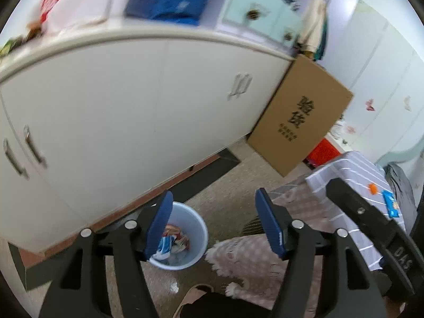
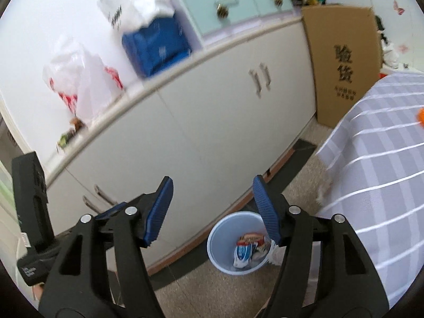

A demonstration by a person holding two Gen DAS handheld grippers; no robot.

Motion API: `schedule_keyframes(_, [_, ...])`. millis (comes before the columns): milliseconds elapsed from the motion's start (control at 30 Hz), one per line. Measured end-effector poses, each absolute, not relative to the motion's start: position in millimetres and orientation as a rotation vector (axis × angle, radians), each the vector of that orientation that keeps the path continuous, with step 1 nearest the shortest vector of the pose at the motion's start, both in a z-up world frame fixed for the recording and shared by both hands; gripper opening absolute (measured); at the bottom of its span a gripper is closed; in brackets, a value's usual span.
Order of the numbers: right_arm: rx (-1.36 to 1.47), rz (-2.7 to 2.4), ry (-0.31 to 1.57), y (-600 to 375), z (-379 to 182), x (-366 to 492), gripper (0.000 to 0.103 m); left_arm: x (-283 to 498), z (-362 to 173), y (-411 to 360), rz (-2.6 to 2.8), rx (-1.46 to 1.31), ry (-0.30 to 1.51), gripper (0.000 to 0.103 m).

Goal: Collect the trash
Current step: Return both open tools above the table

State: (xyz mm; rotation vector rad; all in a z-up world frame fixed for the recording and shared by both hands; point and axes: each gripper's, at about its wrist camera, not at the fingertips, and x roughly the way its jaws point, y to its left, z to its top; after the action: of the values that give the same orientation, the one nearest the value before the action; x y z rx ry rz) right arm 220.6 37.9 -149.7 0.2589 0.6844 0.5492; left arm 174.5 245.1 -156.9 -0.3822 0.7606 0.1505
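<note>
Above the wastebasket (image 1: 197, 228) of wrappers (image 2: 246, 251), left gripper (image 1: 213, 224) and right gripper (image 2: 212, 212) hover, fingers apart, empty.

Left hand-held gripper (image 1: 213, 218) spread wide, bin (image 1: 197, 234) below — wrappers (image 1: 173, 241) inside, apparently

One bin (image 2: 235, 241), one cardboard box (image 2: 341, 61), two tools.

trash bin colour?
Light blue bin, wrappers inside; clearest in the right wrist view.
</note>
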Motion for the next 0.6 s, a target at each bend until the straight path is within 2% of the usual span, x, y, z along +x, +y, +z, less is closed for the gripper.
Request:
schedule_keyframes(267, [0.303, 0.391, 0.587, -63, -116, 201, 0.066, 189, -108, 146, -0.009, -0.261, 0.699, 0.066])
schedule_keyframes(600, [0.376, 0.189, 0.556, -191, -117, 164, 0.066, 198, -85, 8, -0.203, -0.096, 0.681, 0.068])
